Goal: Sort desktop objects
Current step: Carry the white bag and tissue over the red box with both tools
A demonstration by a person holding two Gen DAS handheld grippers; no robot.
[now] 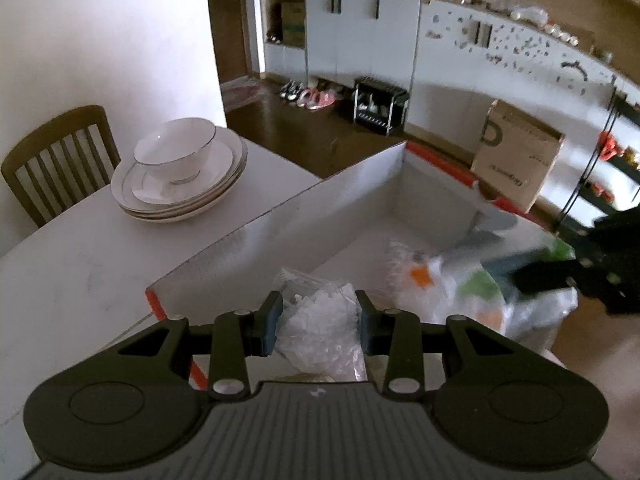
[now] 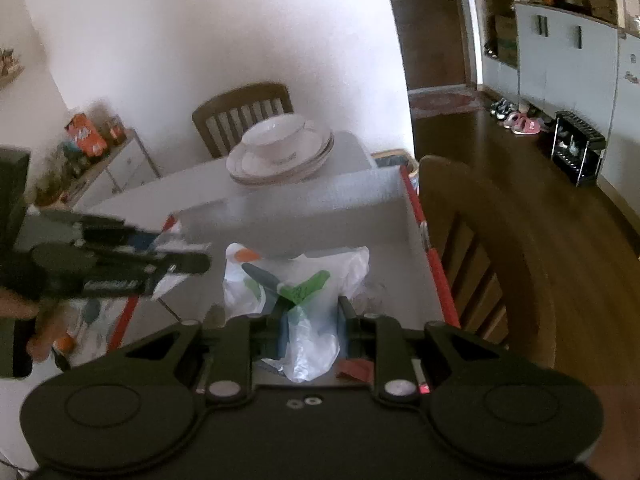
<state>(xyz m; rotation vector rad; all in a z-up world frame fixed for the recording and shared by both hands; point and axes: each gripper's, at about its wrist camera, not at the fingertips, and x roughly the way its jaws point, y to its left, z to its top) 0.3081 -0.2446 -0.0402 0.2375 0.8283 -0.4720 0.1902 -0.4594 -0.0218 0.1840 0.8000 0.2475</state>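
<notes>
Between the left tongs (image 1: 319, 320), a clear bag (image 1: 320, 328) sits pinched.

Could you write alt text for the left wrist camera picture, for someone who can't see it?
A hand-held gripper pinches a clear plastic bag of small white pieces over an open white box with red edges. More plastic bags lie inside the box; a bowl on stacked plates sits on the table behind.

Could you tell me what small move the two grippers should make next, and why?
Probably lower both a little further into the open white cardboard box with red edges and then release. The left gripper is shut on a clear bag of small white pieces, the right gripper on a translucent bag with green print; both are over the box.
</notes>
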